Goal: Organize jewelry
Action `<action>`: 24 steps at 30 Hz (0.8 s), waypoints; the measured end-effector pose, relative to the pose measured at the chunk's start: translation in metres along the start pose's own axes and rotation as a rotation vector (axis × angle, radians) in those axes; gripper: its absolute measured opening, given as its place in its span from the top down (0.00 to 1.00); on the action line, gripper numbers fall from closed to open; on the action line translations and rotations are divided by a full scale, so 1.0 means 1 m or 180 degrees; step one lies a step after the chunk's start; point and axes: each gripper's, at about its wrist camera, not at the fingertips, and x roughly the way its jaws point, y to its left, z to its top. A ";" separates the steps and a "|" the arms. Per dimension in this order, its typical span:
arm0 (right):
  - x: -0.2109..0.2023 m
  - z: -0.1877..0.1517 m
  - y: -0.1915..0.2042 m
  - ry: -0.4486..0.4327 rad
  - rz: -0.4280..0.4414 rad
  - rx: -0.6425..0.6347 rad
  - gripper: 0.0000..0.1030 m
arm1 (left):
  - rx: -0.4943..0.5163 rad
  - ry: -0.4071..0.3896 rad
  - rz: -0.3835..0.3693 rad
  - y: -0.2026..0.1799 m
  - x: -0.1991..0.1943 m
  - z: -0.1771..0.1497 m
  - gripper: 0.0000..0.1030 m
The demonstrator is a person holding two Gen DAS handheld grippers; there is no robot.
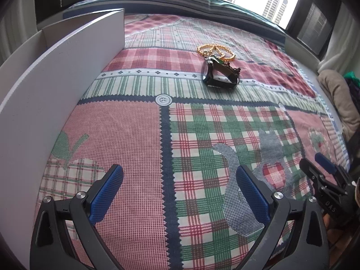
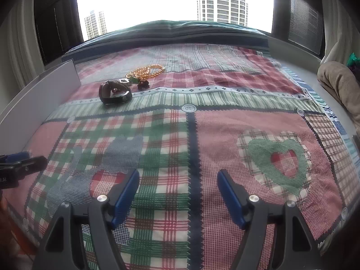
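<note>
A small pile of jewelry lies on the checked cloth: a black-strapped wristwatch (image 1: 214, 73) on its side, a gold bead necklace (image 1: 216, 50) behind it, and a small dark piece with green next to them. The right wrist view shows the watch (image 2: 114, 91), the bead necklace (image 2: 146, 70) and a dark small item (image 2: 143, 85). My left gripper (image 1: 180, 193) is open and empty, low over the cloth, well short of the pile. My right gripper (image 2: 178, 193) is open and empty, also near the front. A white open box (image 1: 54, 81) stands at the left.
The patchwork checked cloth (image 2: 191, 135) covers the table. The white box wall (image 2: 42, 90) runs along the left side. A beige cushion (image 2: 339, 83) lies at the right edge. The right gripper shows in the left wrist view (image 1: 324, 175); the left gripper's finger shows in the right wrist view (image 2: 20, 159). A window is behind.
</note>
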 end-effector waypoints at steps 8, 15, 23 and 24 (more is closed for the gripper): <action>0.002 -0.002 0.003 0.0022 0.0044 -0.0029 0.29 | 0.0145 -0.0028 -0.0130 -0.019 0.019 0.069 0.03; -0.002 -0.004 0.002 0.0011 0.0061 -0.0049 0.29 | 0.0350 0.0070 -0.0112 -0.052 0.081 0.126 0.03; 0.000 -0.008 -0.006 0.0055 0.0029 -0.0009 0.29 | 0.0549 0.0367 0.0046 -0.063 0.134 0.135 0.36; 0.000 -0.008 -0.008 0.0049 0.0028 0.0006 0.29 | 0.0604 0.0324 0.0104 -0.065 0.134 0.136 0.53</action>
